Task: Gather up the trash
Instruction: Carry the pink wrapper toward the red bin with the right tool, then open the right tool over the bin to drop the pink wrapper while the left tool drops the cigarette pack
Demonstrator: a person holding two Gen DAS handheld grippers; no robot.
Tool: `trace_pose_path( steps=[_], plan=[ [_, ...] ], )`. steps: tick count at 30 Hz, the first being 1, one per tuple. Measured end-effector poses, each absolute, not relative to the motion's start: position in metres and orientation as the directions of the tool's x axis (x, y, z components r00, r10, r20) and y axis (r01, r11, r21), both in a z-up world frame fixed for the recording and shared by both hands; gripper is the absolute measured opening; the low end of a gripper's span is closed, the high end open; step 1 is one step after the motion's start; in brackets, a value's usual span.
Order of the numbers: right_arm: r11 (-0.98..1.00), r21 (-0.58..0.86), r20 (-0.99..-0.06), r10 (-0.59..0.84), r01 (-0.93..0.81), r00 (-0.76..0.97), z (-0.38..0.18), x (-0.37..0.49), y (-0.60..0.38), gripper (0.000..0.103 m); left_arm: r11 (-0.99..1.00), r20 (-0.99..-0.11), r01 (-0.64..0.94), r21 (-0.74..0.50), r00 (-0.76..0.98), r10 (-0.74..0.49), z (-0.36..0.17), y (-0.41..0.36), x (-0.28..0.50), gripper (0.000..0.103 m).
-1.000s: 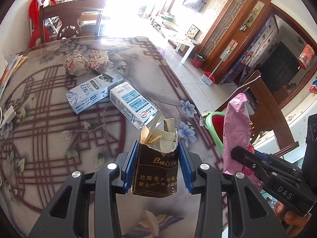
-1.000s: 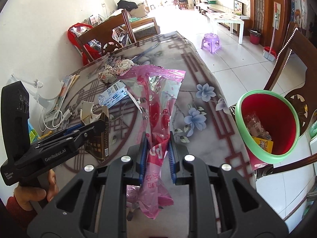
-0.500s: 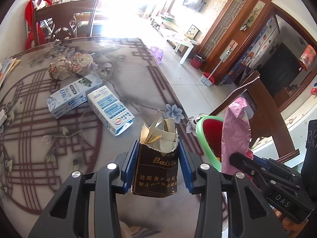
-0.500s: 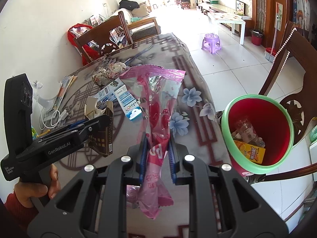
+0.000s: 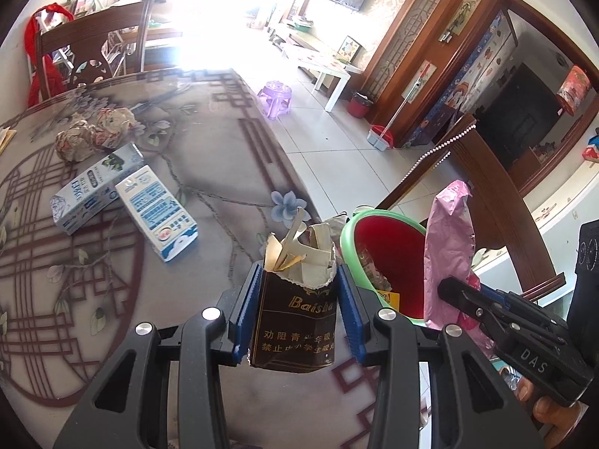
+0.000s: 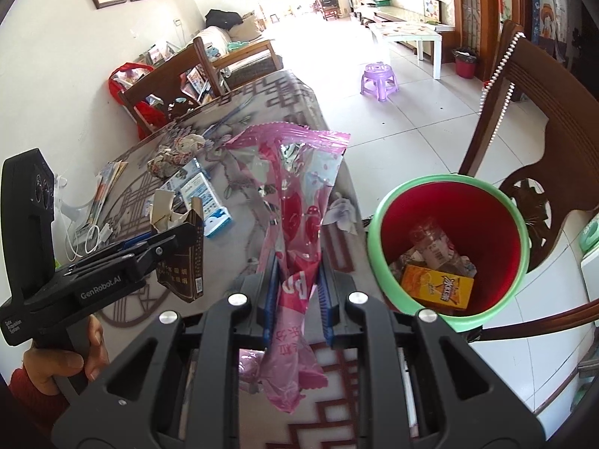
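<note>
My left gripper (image 5: 295, 314) is shut on a torn dark brown cigarette pack (image 5: 295, 321), held above the table near its right edge; the pack also shows in the right wrist view (image 6: 187, 258). My right gripper (image 6: 297, 288) is shut on a pink plastic snack wrapper (image 6: 295, 202), held upright just left of the bin; the wrapper also shows in the left wrist view (image 5: 449, 247). The red bin with a green rim (image 6: 520, 232) stands beside the table and holds a yellow box and other trash. It shows in the left wrist view (image 5: 348, 232) right of the pack.
Two blue-and-white cartons (image 5: 155, 211) (image 5: 93, 187) and crumpled paper balls (image 5: 93, 134) lie on the patterned table (image 5: 209, 172). A wooden chair (image 6: 543, 112) stands right behind the bin. Papers and cables (image 6: 97, 220) lie at the table's far left side.
Both grippers have moved right toward the bin with their loads. The bin now fills more of both views and the cartons have slid left.
</note>
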State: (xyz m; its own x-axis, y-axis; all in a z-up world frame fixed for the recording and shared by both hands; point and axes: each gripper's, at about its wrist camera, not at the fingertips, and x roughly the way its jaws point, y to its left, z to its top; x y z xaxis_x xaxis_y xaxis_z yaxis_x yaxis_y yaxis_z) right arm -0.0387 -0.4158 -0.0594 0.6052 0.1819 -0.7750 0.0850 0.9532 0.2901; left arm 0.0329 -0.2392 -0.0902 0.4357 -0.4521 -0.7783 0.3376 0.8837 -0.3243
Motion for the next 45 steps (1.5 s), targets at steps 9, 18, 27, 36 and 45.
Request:
trace_pose_path(
  steps=[9, 18, 27, 36, 45],
  plan=[
    [0.942, 0.262, -0.789, 0.083, 0.211, 0.609, -0.069, -0.04, -0.471, 0.019, 0.865, -0.783, 0.394, -0.31, 0.41, -0.467, -0.09, -0.273, 0.036, 0.038],
    [0.929, 0.201, -0.818, -0.016, 0.311, 0.575, -0.092, -0.024, -0.526, 0.019, 0.854, -0.796, 0.426, -0.299, 0.382, -0.47, -0.094, -0.298, 0.038, 0.038],
    [0.924, 0.134, -0.901, -0.037, 0.358, 0.432, -0.17, 0.006, -0.563, 0.019, 0.844, -0.804, 0.453, -0.288, 0.365, -0.47, -0.095, -0.318, 0.047, 0.038],
    [0.919, 0.136, -0.936, -0.003, 0.369, 0.352, -0.209, 0.002, -0.567, 0.019, 0.8, -0.806, 0.532, -0.278, 0.325, -0.495, -0.099, -0.358, 0.059, 0.038],
    [0.9, 0.172, -0.943, 0.033, 0.402, 0.33, -0.225, -0.014, -0.573, 0.02, 0.727, -0.807, 0.626, -0.283, 0.254, -0.533, -0.112, -0.42, 0.07, 0.043]
  ],
)
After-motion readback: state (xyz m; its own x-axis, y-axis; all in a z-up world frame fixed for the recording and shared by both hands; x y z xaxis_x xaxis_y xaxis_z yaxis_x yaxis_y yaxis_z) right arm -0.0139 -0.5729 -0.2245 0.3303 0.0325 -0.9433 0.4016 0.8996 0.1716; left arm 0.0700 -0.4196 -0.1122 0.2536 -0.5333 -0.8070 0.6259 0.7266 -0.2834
